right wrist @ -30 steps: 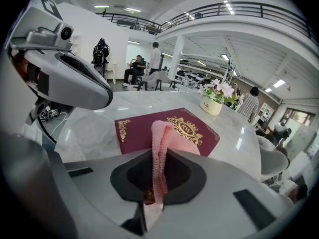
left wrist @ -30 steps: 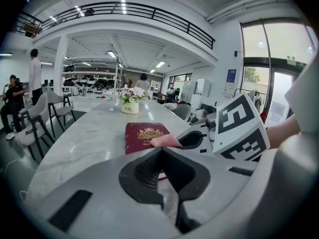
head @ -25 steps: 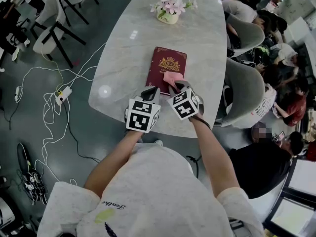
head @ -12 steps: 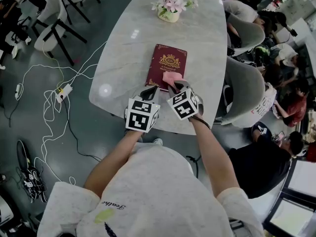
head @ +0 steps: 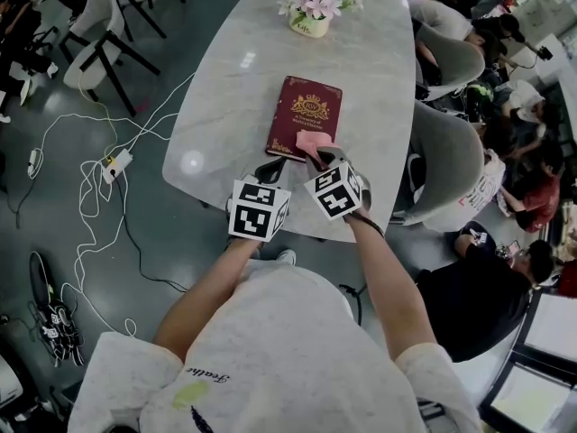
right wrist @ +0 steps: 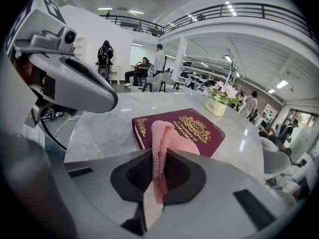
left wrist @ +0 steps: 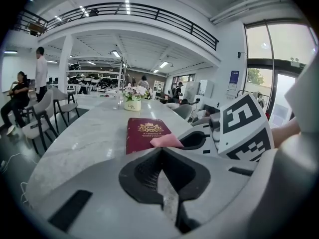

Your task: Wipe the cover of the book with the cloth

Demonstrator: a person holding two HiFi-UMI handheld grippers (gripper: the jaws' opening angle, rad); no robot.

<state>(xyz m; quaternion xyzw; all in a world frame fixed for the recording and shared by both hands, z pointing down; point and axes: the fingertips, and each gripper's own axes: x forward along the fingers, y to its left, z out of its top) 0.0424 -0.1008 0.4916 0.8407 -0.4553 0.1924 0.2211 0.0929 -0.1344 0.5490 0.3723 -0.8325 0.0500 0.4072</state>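
Head view, centre frame: dark red book [head: 305,115] lies flat on the pale marble desk [head: 221,106], cover up, gold crest showing. Small pot of pink flowers [head: 309,23] stands at the upper centre, well apart from the book.

Right gripper [head: 323,158], lower centre: jaws closed on a pink cloth [head: 313,142], a fold pinched upright between them. The cloth's free end drapes forward onto the book's near right corner.

Left gripper [head: 272,167], just left of the right one, near the book's near edge: jaws pressed together, nothing between them.

Left of frame: white cables [head: 95,188] trail over the grey floor. Right of frame: grey chairs [head: 446,165] and seated people.
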